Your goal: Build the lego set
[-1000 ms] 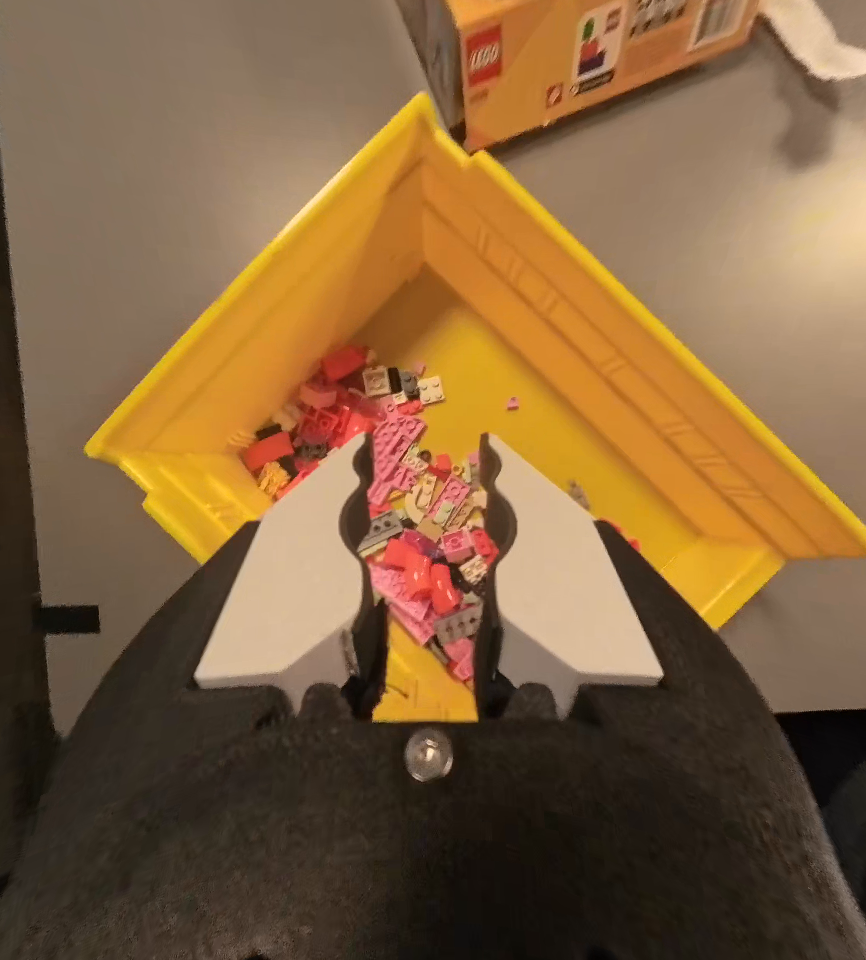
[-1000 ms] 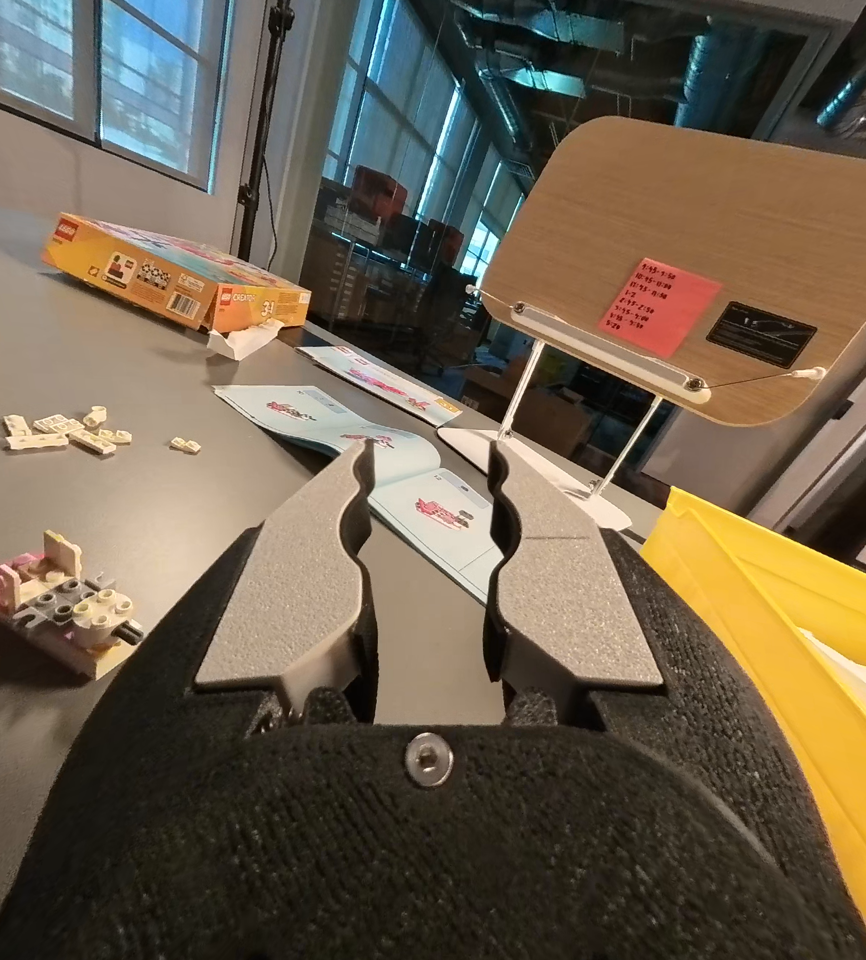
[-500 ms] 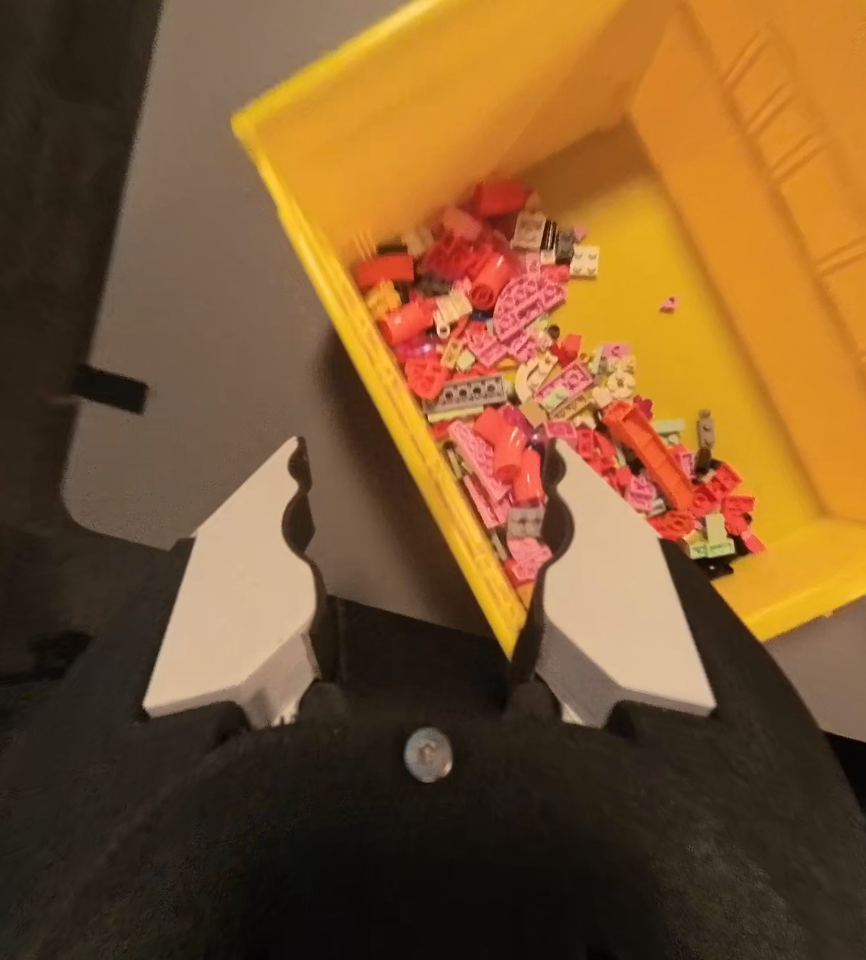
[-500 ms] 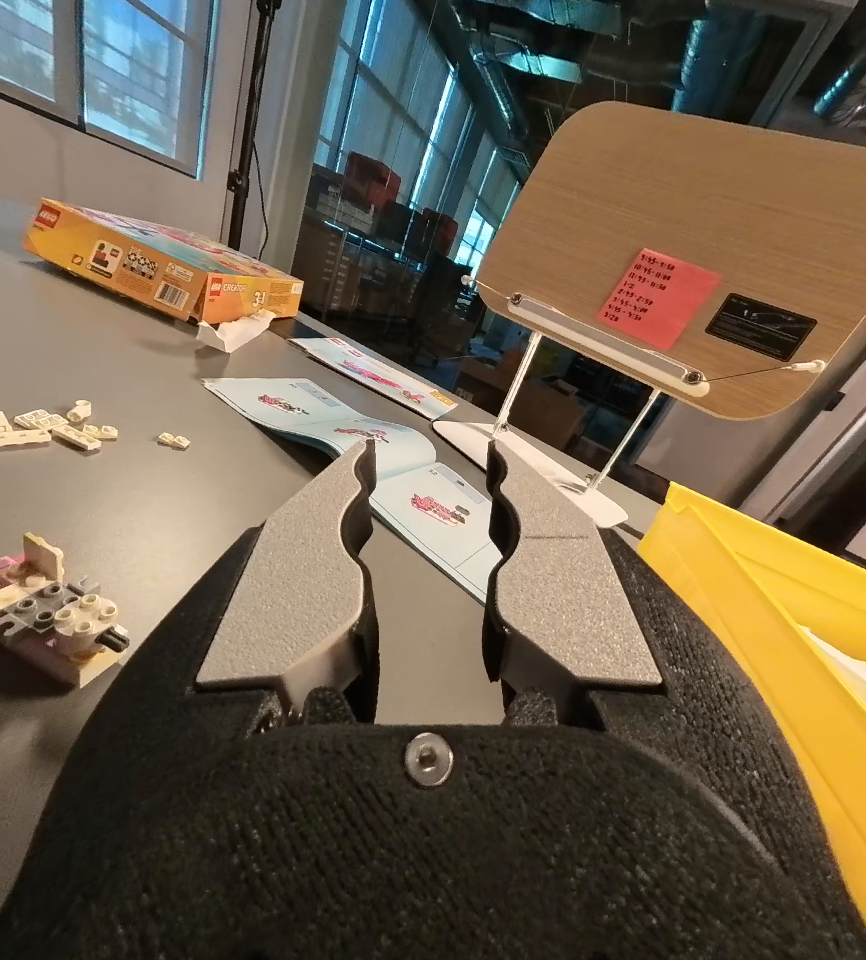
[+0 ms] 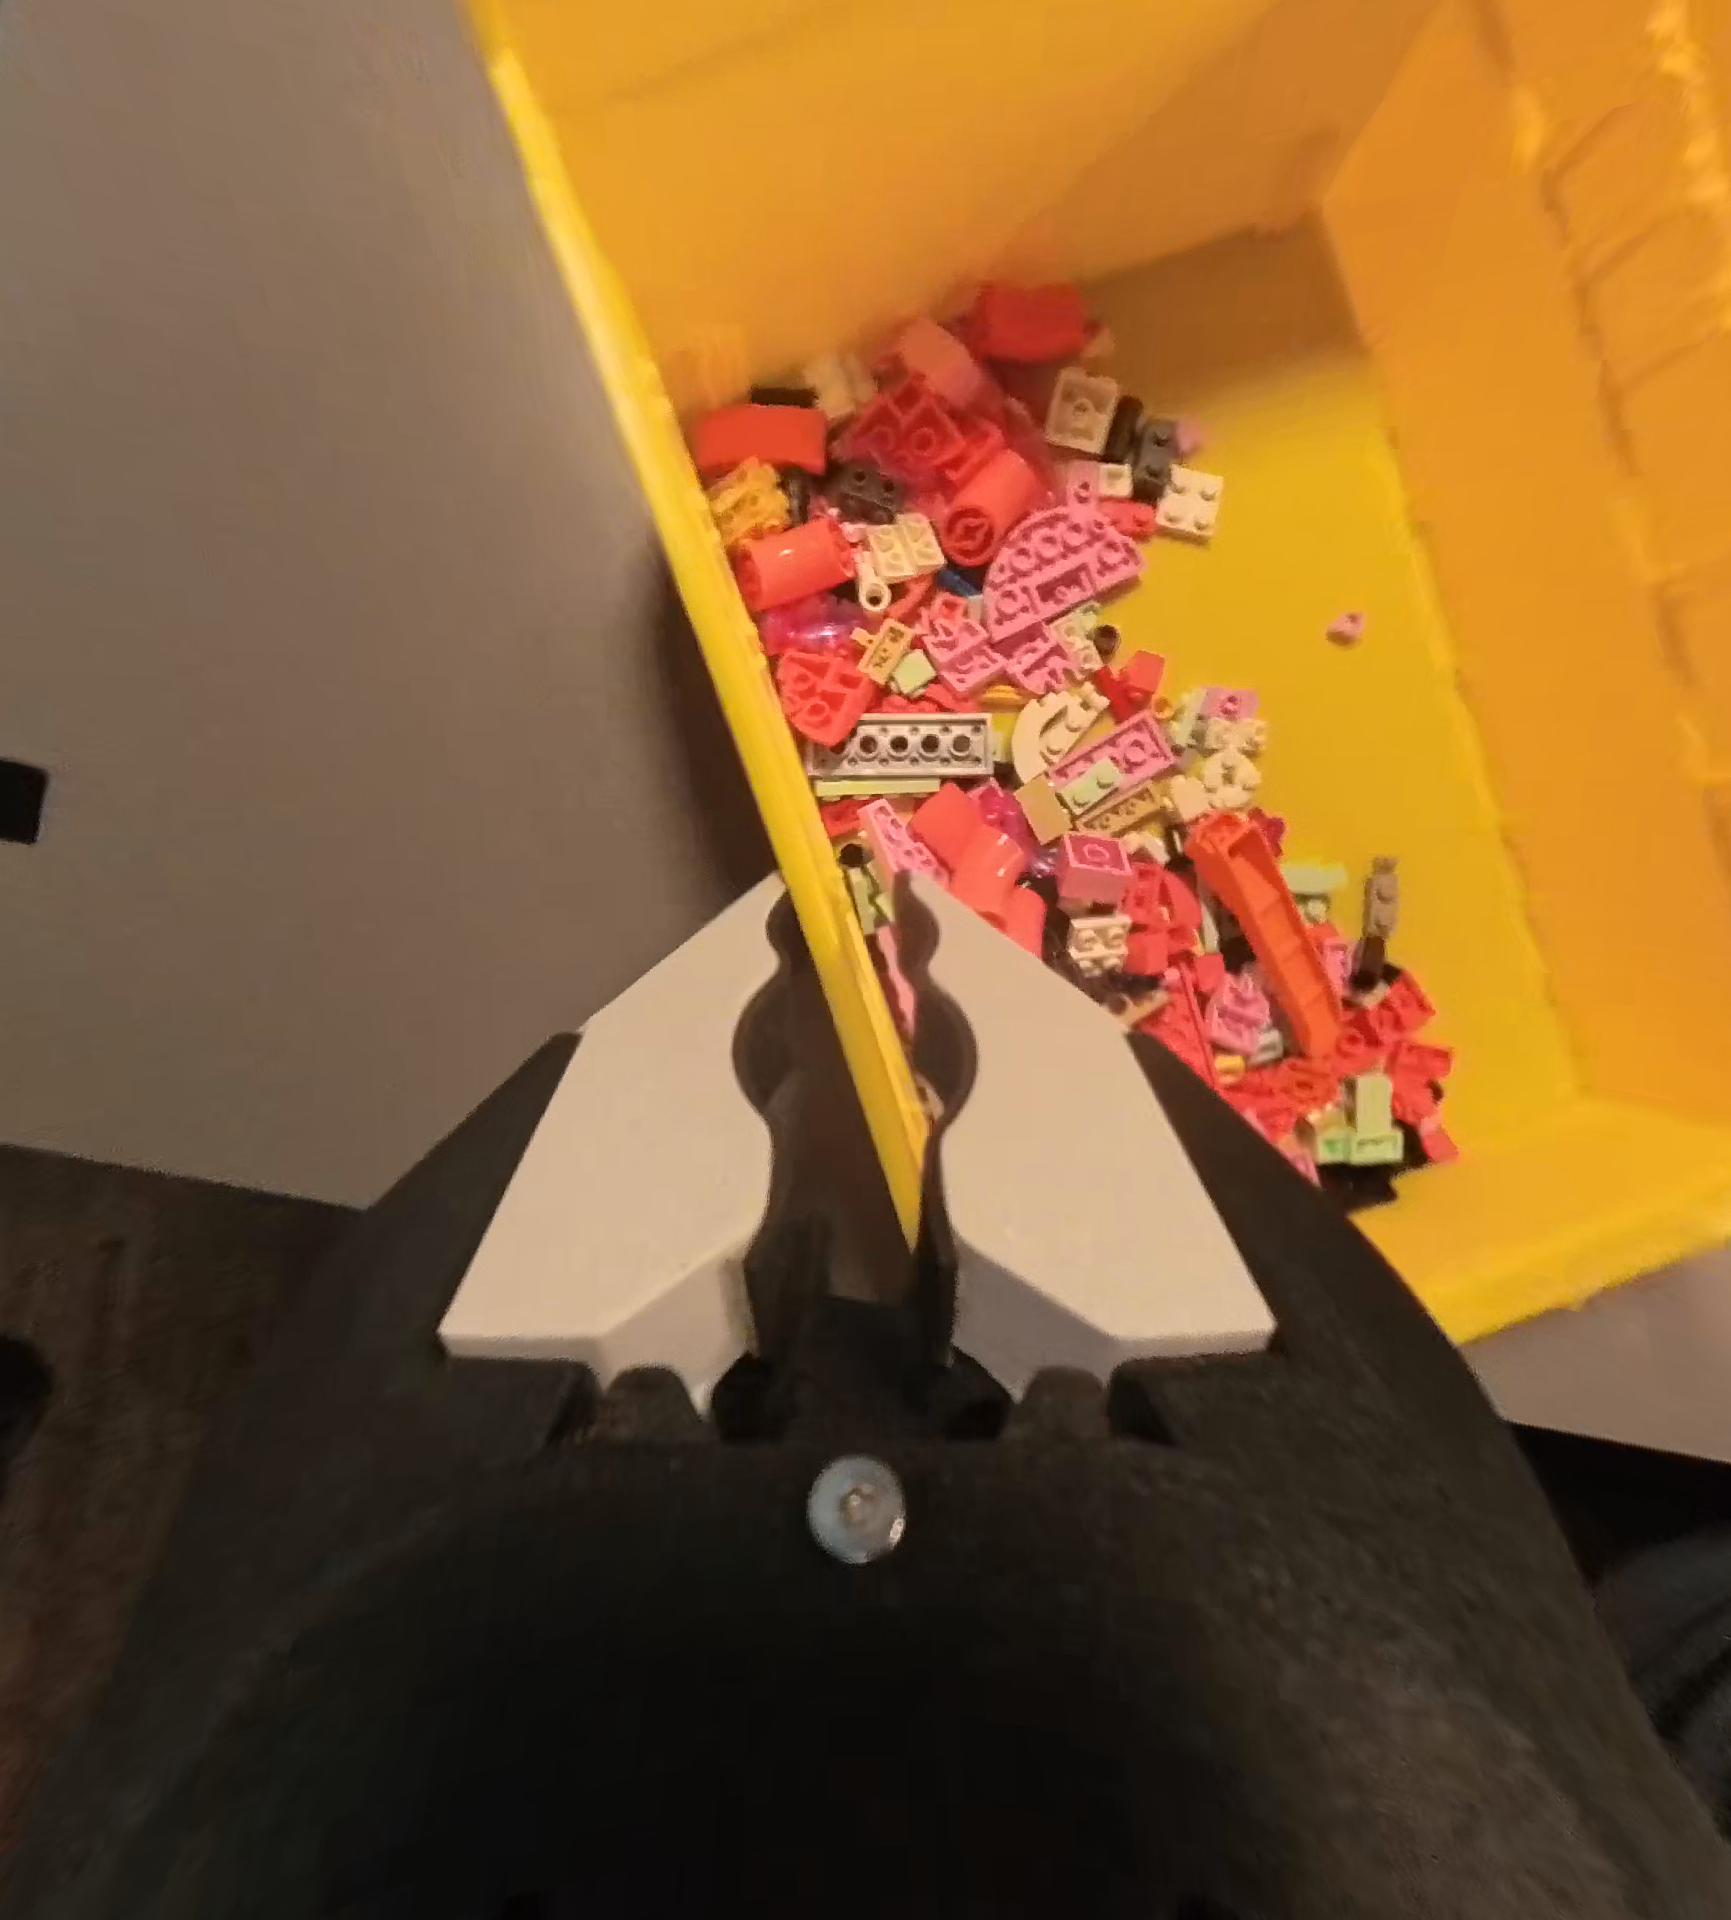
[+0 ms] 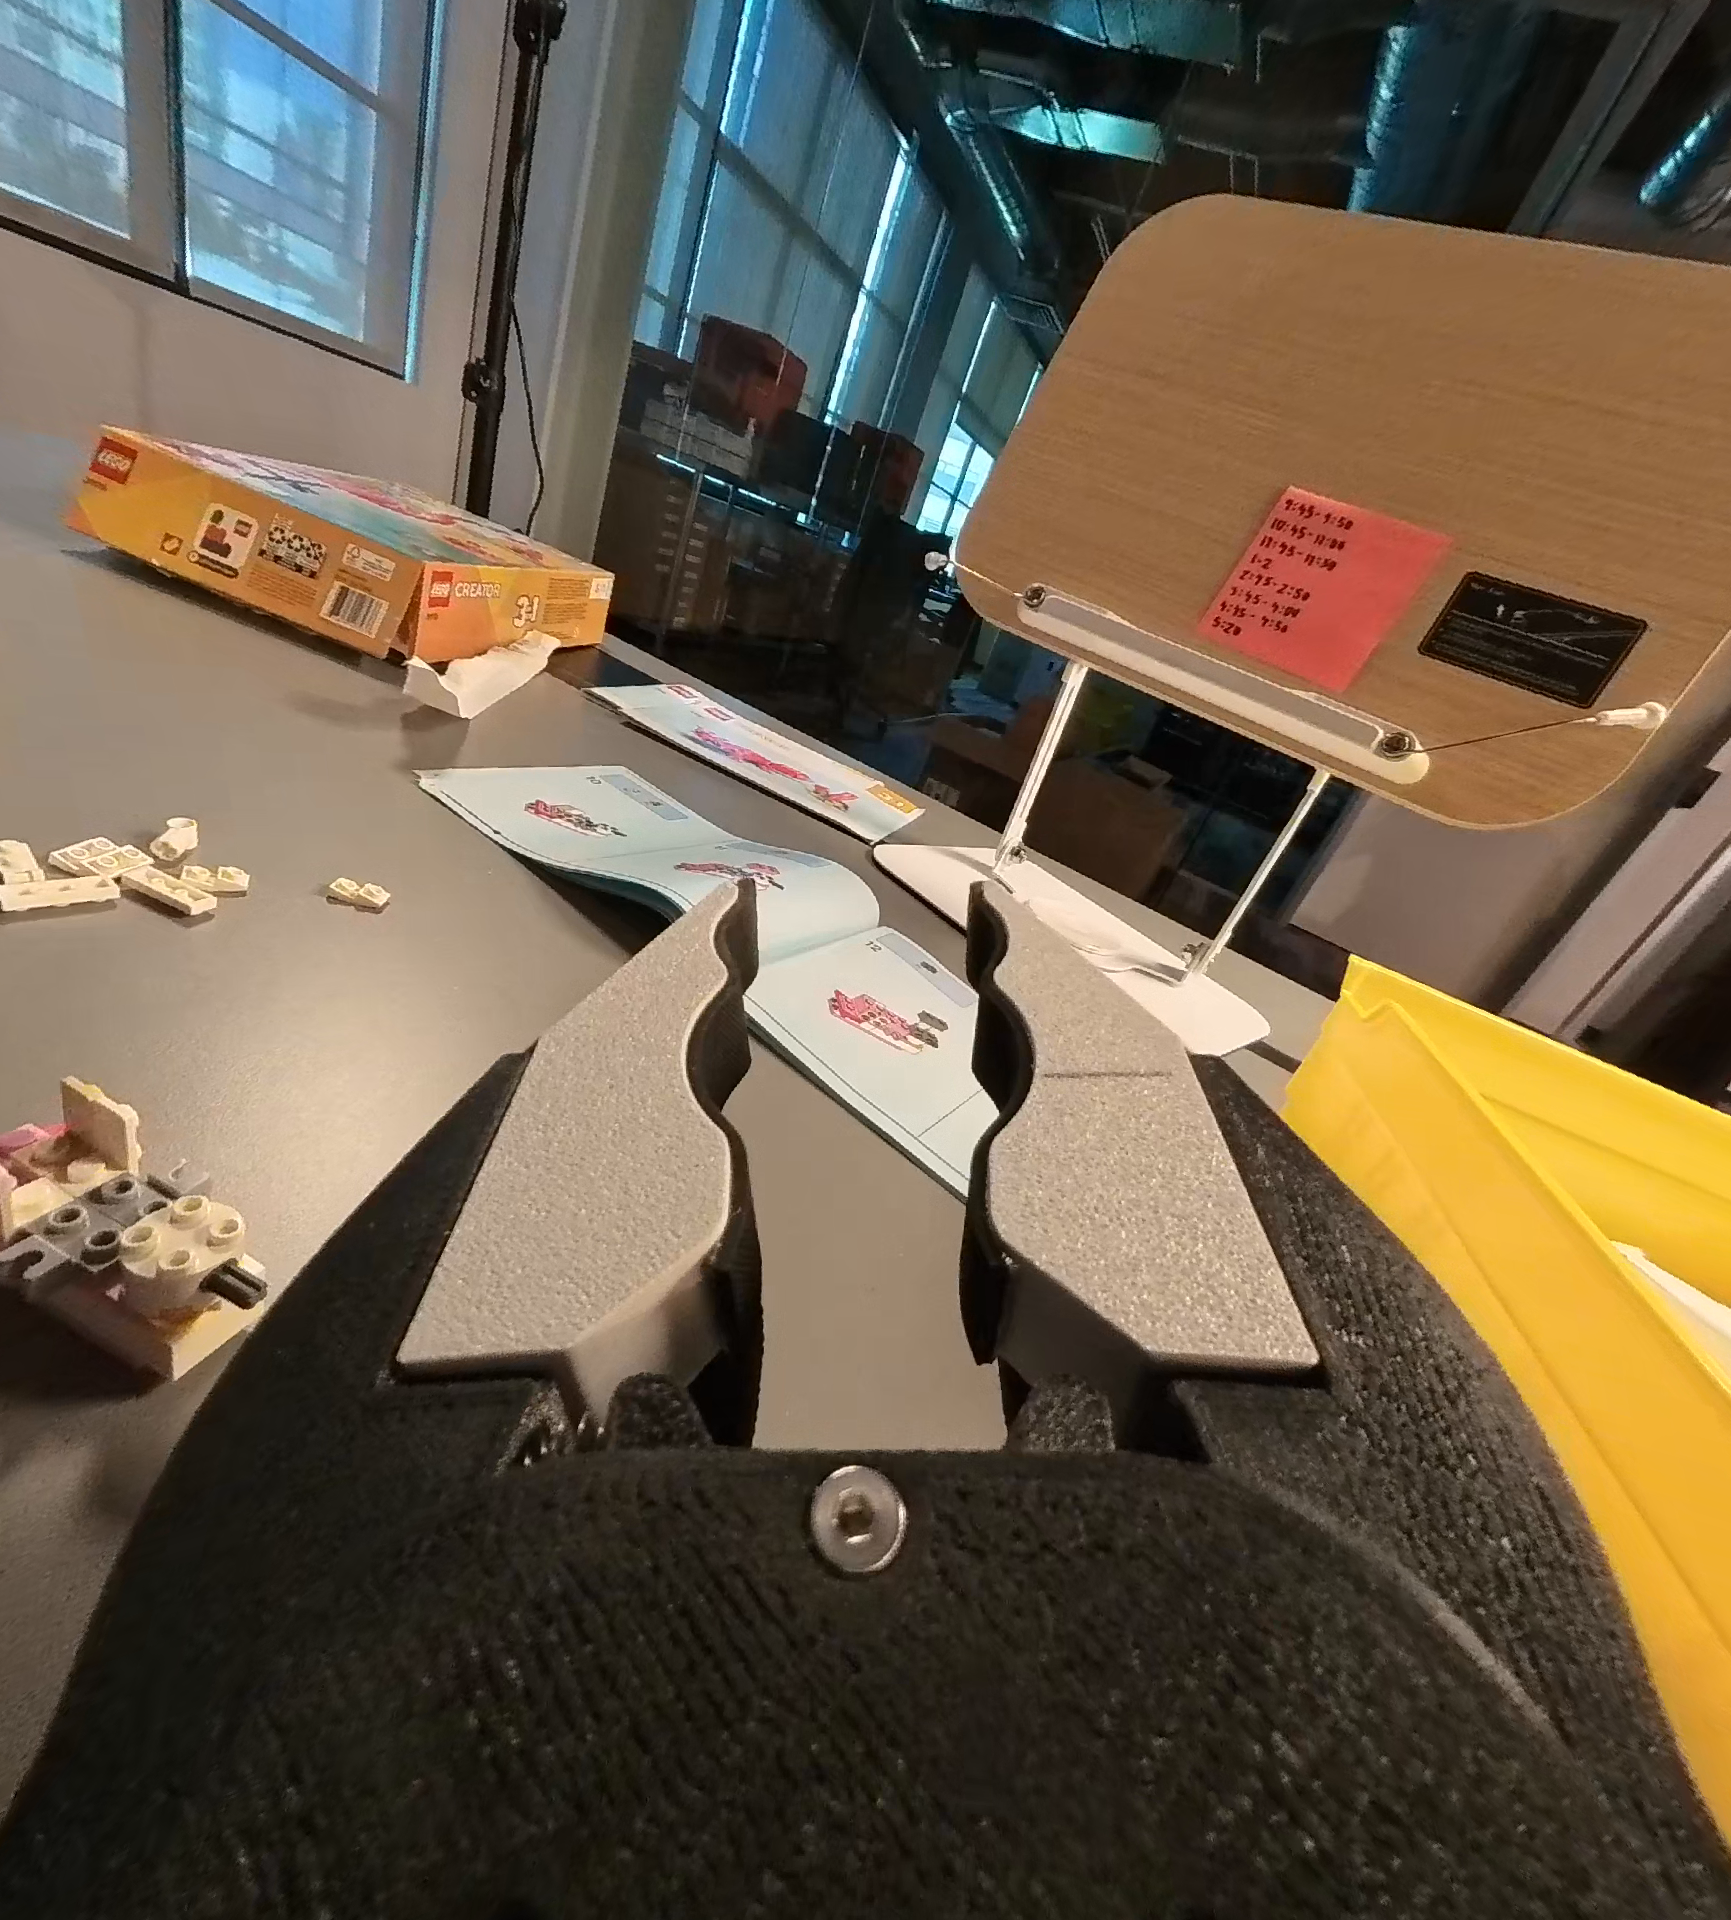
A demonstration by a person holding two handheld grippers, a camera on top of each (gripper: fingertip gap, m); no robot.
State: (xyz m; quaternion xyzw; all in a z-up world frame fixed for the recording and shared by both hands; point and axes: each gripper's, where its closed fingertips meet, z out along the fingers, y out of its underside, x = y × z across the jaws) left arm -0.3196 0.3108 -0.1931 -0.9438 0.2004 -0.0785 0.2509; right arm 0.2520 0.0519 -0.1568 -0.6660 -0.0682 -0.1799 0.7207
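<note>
Yellow plastic runs straight through the left tongs (image 5: pixel 840 894): the side wall of a yellow bin (image 5: pixel 580 260) stands between the two fingers, one finger outside over the grey bench (image 5: pixel 269 520), the other inside. The tongs are narrow and appear clamped on that wall, though the view is blurred at the tips.

Just beyond and to the right of the inner finger lies a heap of toy bricks (image 5: pixel 1048 779), mostly red and pink, with cream and pale green among them. A grey plate with a row of holes (image 5: pixel 902 746) lies near the wall, and a long orange slope piece (image 5: pixel 1256 935) farther right. One small pink piece (image 5: pixel 1344 627) sits apart on the bin floor.

The right tongs (image 6: pixel 861 914) stand part-way apart with nothing between them, low over the bench. Ahead lies an open instruction booklet (image 6: pixel 632 842) with pink model drawings. To the left sit loose white pieces (image 6: pixel 113 873) and, nearer, a small pink, grey and cream build (image 6: pixel 82 1216). Farther off is an orange toy-brick box (image 6: pixel 321 540) with a red logo square, a barcode and small pictures. A wooden book stand (image 6: pixel 1412 416) ahead right carries a pink sticky note (image 6: pixel 1323 587) with handwritten lines and a black printed label (image 6: pixel 1531 634). A second yellow bin (image 6: pixel 1567 1195) sits close on the right.
</note>
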